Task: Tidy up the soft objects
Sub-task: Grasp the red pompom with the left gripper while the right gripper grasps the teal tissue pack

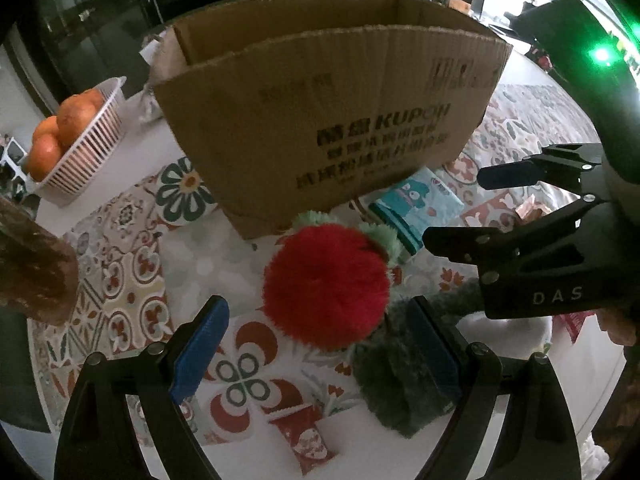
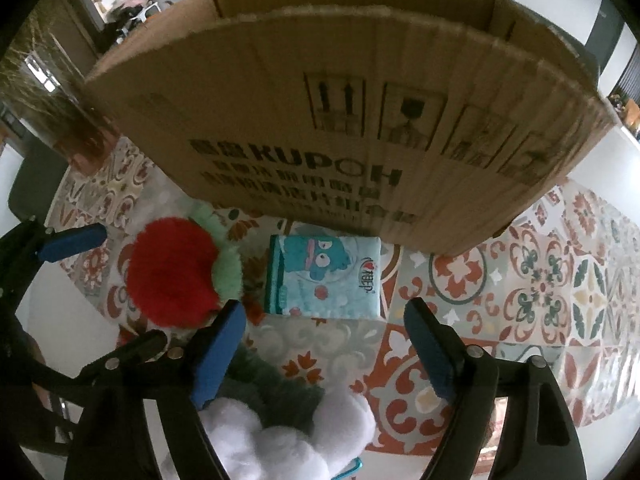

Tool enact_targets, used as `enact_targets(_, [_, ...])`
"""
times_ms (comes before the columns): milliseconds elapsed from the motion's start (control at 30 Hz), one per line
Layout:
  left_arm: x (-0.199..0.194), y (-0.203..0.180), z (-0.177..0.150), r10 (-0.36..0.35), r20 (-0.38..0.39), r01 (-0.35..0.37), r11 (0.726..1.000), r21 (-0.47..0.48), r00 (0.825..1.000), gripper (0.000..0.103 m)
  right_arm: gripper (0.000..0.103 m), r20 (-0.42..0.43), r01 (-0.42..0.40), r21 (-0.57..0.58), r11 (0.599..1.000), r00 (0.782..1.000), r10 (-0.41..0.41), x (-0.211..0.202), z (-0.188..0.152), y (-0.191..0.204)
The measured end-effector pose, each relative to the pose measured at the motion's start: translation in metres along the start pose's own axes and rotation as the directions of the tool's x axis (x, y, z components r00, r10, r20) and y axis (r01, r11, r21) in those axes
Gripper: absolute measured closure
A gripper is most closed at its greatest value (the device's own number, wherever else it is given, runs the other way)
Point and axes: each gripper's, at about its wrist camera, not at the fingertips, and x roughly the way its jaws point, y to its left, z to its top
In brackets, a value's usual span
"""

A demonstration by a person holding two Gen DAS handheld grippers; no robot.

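A red fluffy plush with pale green trim [image 1: 326,286] lies on the patterned cloth in front of an open cardboard box [image 1: 320,128]. My left gripper [image 1: 320,344] is open, its blue pads [image 1: 202,350] on either side just short of the plush. A dark green furry item [image 1: 396,384] lies by its right pad. My right gripper [image 2: 326,350] is open and empty, facing a light blue tissue pack [image 2: 324,276] before the box [image 2: 340,120]. The red plush [image 2: 174,272] is to its left. White cotton fluff [image 2: 280,440] and the green fur [image 2: 276,384] lie under it.
A white basket of oranges [image 1: 76,140] stands at the left on the table. A red snack packet [image 1: 304,436] lies near the front. A brown vase [image 1: 32,264] stands at the far left. The right gripper [image 1: 472,208] shows at the right of the left wrist view.
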Motion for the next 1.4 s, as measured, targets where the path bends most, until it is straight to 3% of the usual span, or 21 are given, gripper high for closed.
enact_targets(367, [0.023,0.001,0.004,-0.048,0.001,0.048,0.999,0.021,0.999,0.012,0.021,-0.03,0.02,0.013,1.0,0.999,-0.02,0.027,0.004,-0.002])
enact_targets(667, [0.041,0.009,0.011,-0.07,0.008,0.07,0.998,-0.002,0.997,0.015,0.02,-0.039,-0.009,0.033,0.999,0.999,0.01,0.039,0.012,-0.003])
enact_targets(967, [0.052,0.01,0.011,-0.083,0.003,0.083,0.996,-0.016,0.997,0.027,0.02,-0.063,-0.023,0.061,0.998,0.998,0.027,0.06,0.018,0.005])
enact_targets(1100, [0.056,0.008,0.011,-0.11,0.01,0.11,0.993,-0.033,0.994,0.04,0.021,-0.05,-0.021,0.067,0.998,0.998,0.024,0.062,0.018,0.009])
enact_targets(1233, [0.056,0.003,0.011,-0.106,0.022,0.107,0.994,-0.033,0.994,0.052,0.029,-0.033,-0.021,0.077,0.997,0.999,0.023,0.06,0.013,0.009])
enact_targets(1400, [0.052,-0.001,0.009,-0.086,0.049,0.089,0.995,-0.046,0.995,0.057,0.029,-0.018,-0.021,0.106,0.994,1.0,0.023,0.057,0.006,0.004])
